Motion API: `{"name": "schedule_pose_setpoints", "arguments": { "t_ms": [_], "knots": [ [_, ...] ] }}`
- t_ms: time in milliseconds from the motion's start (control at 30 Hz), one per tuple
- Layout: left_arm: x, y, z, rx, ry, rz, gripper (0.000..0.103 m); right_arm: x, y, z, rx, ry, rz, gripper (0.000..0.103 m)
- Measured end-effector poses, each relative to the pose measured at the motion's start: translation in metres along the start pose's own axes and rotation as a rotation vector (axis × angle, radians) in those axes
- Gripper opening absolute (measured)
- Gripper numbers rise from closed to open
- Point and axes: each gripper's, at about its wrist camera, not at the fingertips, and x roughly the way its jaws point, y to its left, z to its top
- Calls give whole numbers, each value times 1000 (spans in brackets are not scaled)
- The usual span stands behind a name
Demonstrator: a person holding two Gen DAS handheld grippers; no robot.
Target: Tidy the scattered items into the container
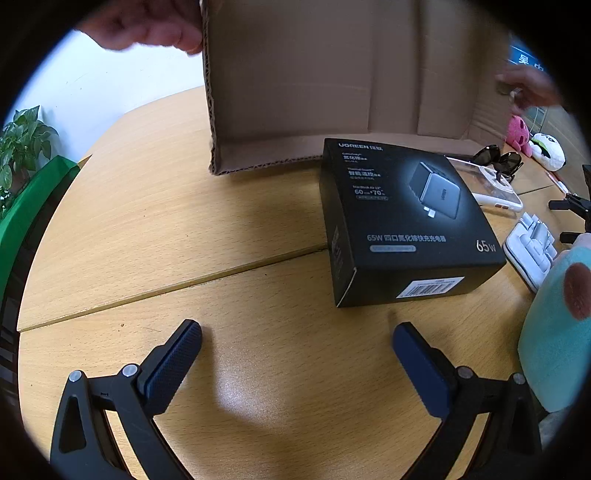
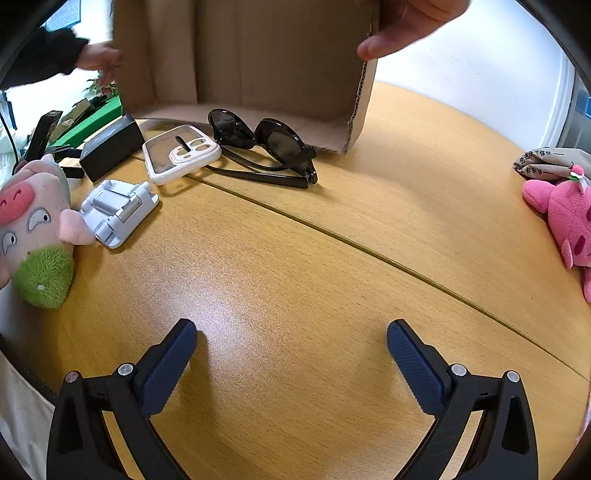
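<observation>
A cardboard box (image 2: 258, 66), tipped on its side with its mouth facing the scattered items, sits at the far edge of the wooden surface (image 2: 295, 266), steadied by two bare hands (image 2: 410, 26), while one black charger carton (image 1: 402, 221), one pair of sunglasses (image 2: 262, 144), one phone case (image 2: 177, 157) and one white stand (image 2: 118, 210) lie just before it. Both the left gripper (image 1: 297, 343) and the right gripper (image 2: 291, 341) hover with fingers spread wide, holding nothing. The sunglasses' thin arms could slip from a pinch, and a nudge might shift the tilted box.
</observation>
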Motion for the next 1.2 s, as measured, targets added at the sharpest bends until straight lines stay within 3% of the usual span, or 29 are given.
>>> {"name": "schedule_pose_setpoints", "arguments": {
  "t_ms": [633,933,1200],
  "knots": [
    [0,-1,1,-1,0,-3,103,-10,0,-2,8,4,-4,103],
    [-2,-17,-6,144,1,-107,103,-14,3,-9,12,5,-7,103],
    [-5,-16,-6,157,0,-116,103,-13,4,-9,14,5,-9,103]
  ]
}}
